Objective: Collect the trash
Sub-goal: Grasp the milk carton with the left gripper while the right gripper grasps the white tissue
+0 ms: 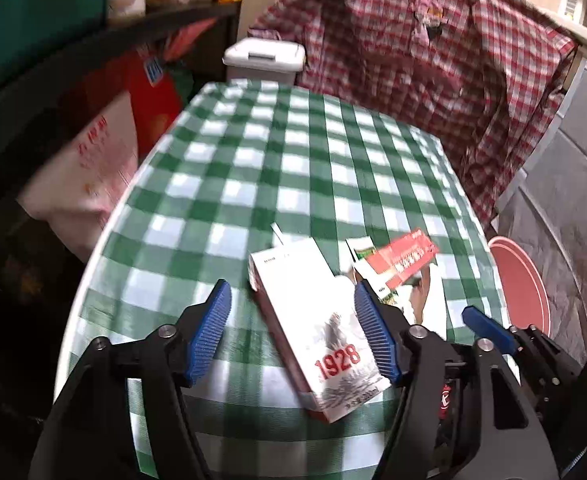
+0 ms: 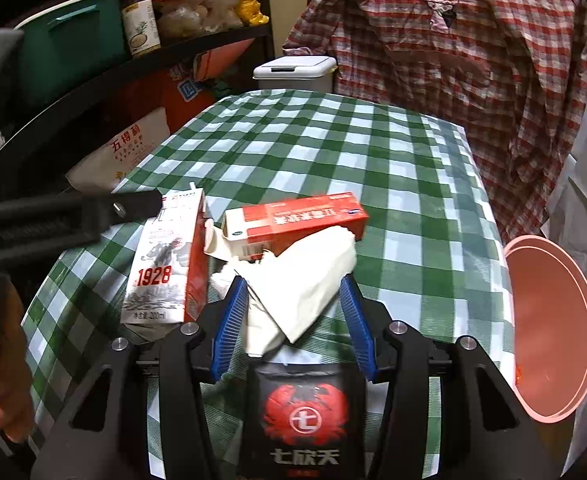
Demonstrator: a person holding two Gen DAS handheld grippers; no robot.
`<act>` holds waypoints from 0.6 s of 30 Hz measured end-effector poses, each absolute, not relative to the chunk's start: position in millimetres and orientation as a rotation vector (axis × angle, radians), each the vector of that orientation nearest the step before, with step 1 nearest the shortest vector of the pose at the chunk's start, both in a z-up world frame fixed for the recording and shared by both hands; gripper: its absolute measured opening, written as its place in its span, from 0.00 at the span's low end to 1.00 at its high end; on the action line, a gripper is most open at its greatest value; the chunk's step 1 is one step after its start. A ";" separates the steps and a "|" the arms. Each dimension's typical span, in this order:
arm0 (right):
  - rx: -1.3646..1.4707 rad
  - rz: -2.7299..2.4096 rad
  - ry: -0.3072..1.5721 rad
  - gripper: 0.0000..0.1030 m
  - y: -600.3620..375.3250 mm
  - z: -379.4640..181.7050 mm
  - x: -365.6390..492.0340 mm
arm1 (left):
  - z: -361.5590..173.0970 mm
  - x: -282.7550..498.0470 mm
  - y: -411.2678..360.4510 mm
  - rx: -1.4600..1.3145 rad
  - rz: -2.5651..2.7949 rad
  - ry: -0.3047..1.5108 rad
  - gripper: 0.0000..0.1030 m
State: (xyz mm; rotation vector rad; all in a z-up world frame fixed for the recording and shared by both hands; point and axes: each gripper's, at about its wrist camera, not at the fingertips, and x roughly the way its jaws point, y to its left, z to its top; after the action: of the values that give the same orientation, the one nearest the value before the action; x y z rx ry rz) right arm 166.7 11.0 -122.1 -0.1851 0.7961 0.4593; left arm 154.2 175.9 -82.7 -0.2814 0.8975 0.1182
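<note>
Okay, quick labels for you:
Left gripper [image 1: 291,320]: you are holding it spread wide over the green-checked tablecloth [image 1: 293,152], jaws not pinching anything.
Milk carton [image 1: 321,332]: lying between your left jaws, nearer the right blue pad [image 1: 375,336]; contact with that pad is unclear. Clear gap to the left pad. "1928" is printed on it.
Right gripper [image 2: 293,292]: you are keeping it partly spread, white tissue [image 2: 305,280] sitting between the pads; whether the pads are actually pressing it, cannot tell.
Red box [image 2: 297,220]: lying just ahead of your right fingertips, tissue draping against its front edge.
Milk carton from the right wrist [image 2: 165,260]: standing just left of your right claw, beside the red box.
Black crab packet [image 2: 303,412]: lying under the right claw's body, close to the camera.
Pink basin [image 2: 553,332]: sitting off the table edge, to the right of your right gripper.
White lidded bin [image 2: 293,70]: standing far ahead, beyond the table's far end.
Plaid shirt [image 2: 453,60]: hanging far ahead-right.
</note>
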 end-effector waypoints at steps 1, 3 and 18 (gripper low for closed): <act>-0.183 0.461 0.798 0.41 8.3 -122.7 166.7 | -86.3 156.2 173.6 -0.285 0.122 0.912 0.70; -0.180 0.462 0.803 0.34 4.1 -123.5 166.9 | -94.3 160.4 168.0 -0.296 0.125 0.944 0.72; -0.151 0.446 0.806 0.02 -16.0 -118.7 167.3 | -106.0 167.9 166.6 -0.318 0.177 1.042 0.52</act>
State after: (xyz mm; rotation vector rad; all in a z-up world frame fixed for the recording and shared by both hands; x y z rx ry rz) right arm 167.3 -16.0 -118.7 -0.1511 0.8055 0.4456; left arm 167.9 166.6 -106.0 -0.3184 1.0419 0.1770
